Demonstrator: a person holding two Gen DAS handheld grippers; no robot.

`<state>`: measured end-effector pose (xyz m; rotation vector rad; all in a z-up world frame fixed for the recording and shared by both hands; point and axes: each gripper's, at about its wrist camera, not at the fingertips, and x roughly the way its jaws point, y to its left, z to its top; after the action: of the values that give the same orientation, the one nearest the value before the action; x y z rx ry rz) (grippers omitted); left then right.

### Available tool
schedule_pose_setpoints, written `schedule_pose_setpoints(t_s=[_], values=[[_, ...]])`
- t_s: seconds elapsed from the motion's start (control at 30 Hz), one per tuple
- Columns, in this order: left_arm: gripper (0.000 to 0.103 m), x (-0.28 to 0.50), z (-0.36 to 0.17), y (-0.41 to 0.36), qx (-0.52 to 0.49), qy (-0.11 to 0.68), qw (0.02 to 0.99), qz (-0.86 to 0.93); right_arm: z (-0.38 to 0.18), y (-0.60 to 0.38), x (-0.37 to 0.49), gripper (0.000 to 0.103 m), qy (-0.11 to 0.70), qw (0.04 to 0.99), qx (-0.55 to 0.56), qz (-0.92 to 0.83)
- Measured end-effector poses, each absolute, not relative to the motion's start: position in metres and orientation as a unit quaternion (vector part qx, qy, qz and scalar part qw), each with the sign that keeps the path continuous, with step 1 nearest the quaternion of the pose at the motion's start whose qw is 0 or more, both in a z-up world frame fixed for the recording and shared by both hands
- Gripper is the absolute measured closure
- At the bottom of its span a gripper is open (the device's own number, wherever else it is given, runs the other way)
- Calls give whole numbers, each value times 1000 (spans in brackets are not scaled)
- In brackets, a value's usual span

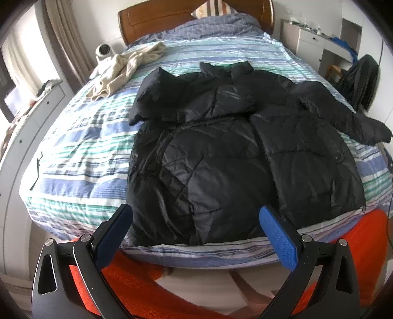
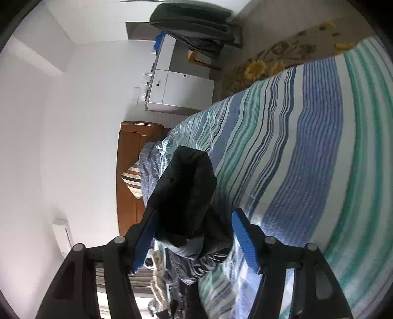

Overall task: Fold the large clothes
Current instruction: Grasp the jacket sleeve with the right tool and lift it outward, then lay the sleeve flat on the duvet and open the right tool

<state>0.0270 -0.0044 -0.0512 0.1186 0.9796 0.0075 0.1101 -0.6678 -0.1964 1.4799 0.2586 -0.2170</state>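
Note:
A black puffer jacket [image 1: 233,147] lies spread on the striped bed cover [image 1: 86,147], collar towards the headboard, one sleeve folded over its chest and the other stretched to the right. My left gripper [image 1: 196,211] hovers open above the jacket's near hem, with nothing held. In the right wrist view, which is rolled on its side, the end of a black sleeve [image 2: 186,186] sits between the fingers of my right gripper [image 2: 194,212]. Those jaws stand open: the sleeve rests against one blue pad [image 2: 145,235] and clears the other.
A beige garment [image 1: 122,68] lies crumpled at the bed's far left. A wooden headboard [image 1: 157,17] and a striped pillow [image 1: 213,7] close off the far end. White cabinets [image 1: 314,41] and a chair draped in dark clothing [image 1: 361,81] stand on the right. Orange fabric [image 1: 356,245] shows below the bed's foot.

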Motion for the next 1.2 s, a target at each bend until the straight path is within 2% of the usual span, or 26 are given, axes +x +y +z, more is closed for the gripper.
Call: schedule_pose_setpoints(t_s=[0.2,0.27,0.33,0.53,0.6,0.77,0.8,0.83,0.87,0.97,1.1,1.2], values=[[0,25,-50,-6,67,465,883,7,-201,-662,96,37,78,710,691,-108],[0,27,-53,-4,65,471,880,6,-203,-661,93,30,70,706,697,-108],[0,29,-54,-3,65,473,879,7,-202,-662,94,28,70,707,695,-111],[0,30,-52,-7,63,470,880,5,-204,-660,124,29,163,704,673,-156],[0,28,-51,-8,67,465,883,5,-199,-654,123,29,162,703,666,-189],[0,27,-57,-8,69,476,876,3,-191,-660,155,30,221,737,593,-235],[0,28,-58,-8,73,478,875,4,-183,-660,160,37,229,756,564,-242],[0,27,-58,-8,77,476,876,7,-169,-657,167,64,247,781,512,-260],[0,26,-56,-8,79,473,878,9,-154,-653,168,85,255,800,469,-273],[0,24,-54,-3,73,467,881,20,-130,-645,160,86,262,823,394,-316],[0,30,-66,1,60,489,870,13,-170,-662,158,86,340,773,404,-352],[0,29,-66,-2,80,482,872,17,-170,-656,163,85,351,780,373,-361]])
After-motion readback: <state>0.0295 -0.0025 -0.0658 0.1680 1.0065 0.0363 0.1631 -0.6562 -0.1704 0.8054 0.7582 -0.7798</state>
